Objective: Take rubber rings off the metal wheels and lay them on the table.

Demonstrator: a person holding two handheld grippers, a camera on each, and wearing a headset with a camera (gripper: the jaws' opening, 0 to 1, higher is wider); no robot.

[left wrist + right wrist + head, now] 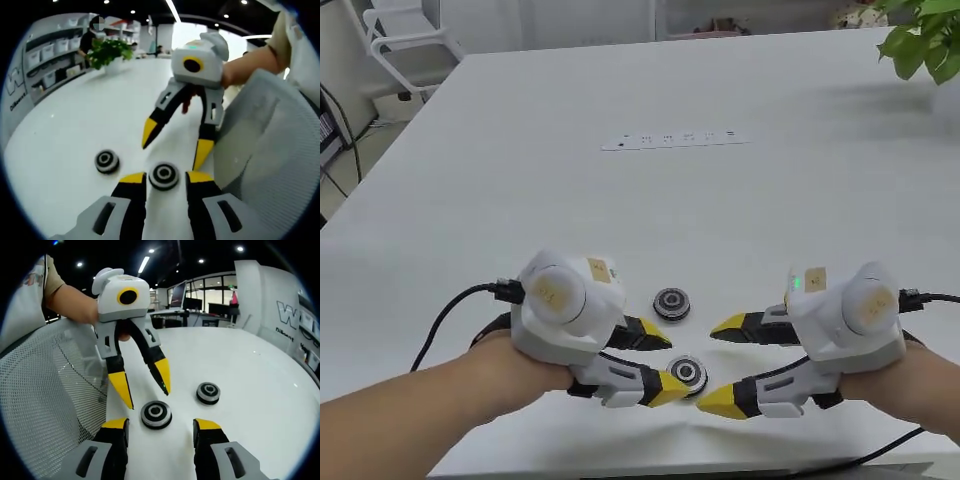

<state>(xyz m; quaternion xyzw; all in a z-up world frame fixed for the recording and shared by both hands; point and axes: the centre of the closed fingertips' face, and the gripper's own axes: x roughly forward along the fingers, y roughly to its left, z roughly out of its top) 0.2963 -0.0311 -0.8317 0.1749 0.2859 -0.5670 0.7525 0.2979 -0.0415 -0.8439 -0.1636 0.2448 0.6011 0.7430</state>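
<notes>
Black rubber-ringed round metal wheel (687, 372) lies near the white desk's (520, 180) near edge, between the left gripper's (672, 362) open jaws; right gripper (712, 366) gapes wide, empty.

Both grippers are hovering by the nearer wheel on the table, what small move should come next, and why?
Probably close the left gripper on the nearer black-ringed metal wheel. It lies flat on the white table between that gripper's open yellow-tipped jaws, so a squeeze should hold it. The right gripper, also open, faces it, placed to peel the rubber ring.
</notes>
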